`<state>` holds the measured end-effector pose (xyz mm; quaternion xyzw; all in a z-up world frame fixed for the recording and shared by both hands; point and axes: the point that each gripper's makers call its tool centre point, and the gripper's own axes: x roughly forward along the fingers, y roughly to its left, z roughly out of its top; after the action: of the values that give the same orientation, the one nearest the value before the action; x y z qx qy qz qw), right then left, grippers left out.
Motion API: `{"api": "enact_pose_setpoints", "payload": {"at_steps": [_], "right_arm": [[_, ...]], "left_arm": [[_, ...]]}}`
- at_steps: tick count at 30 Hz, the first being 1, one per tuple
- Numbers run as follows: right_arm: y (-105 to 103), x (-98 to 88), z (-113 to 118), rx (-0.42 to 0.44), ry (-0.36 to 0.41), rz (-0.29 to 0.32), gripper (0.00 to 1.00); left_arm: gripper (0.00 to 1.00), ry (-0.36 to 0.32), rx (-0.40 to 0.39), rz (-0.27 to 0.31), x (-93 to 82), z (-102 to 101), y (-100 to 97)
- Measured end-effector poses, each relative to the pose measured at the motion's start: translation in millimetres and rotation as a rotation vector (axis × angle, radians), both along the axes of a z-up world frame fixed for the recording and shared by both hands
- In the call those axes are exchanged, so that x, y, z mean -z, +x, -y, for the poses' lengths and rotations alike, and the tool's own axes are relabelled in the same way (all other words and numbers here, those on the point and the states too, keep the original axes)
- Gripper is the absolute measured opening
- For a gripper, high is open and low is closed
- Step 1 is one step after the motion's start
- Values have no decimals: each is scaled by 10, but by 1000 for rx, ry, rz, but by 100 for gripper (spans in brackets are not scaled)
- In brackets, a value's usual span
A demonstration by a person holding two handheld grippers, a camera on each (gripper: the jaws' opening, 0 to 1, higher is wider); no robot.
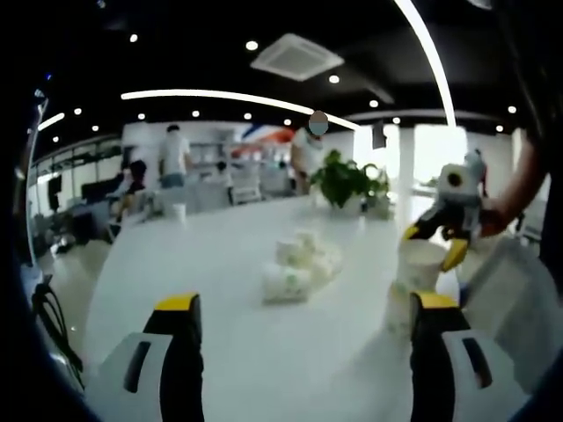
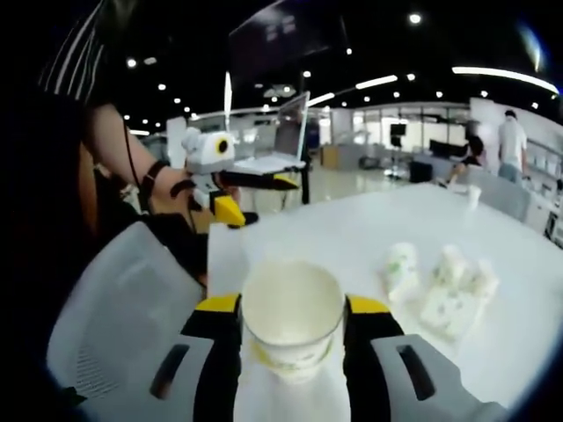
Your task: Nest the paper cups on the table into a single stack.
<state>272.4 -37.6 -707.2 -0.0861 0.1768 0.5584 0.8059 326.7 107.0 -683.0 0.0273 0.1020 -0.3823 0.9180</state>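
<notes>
In the right gripper view, the right gripper has its fingers closed against the sides of an upright paper cup, mouth open toward the camera, held over the white tabletop. More paper cups lie tipped in a loose cluster on the tabletop, well apart from the held one. The left gripper comes in from the left, its fingers spread wide with nothing between them. In the left gripper view, the cluster lies ahead near the tabletop's middle, a potted plant beyond it.
</notes>
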Motion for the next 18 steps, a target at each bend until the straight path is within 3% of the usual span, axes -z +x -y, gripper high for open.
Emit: {"api": "enact_pose_setpoints", "payload": {"at_steps": [18], "right_arm": [[-53, 135, 33, 14, -22, -26, 50]], "left_arm": [[98, 3, -2, 3, -2, -12, -9]]}}
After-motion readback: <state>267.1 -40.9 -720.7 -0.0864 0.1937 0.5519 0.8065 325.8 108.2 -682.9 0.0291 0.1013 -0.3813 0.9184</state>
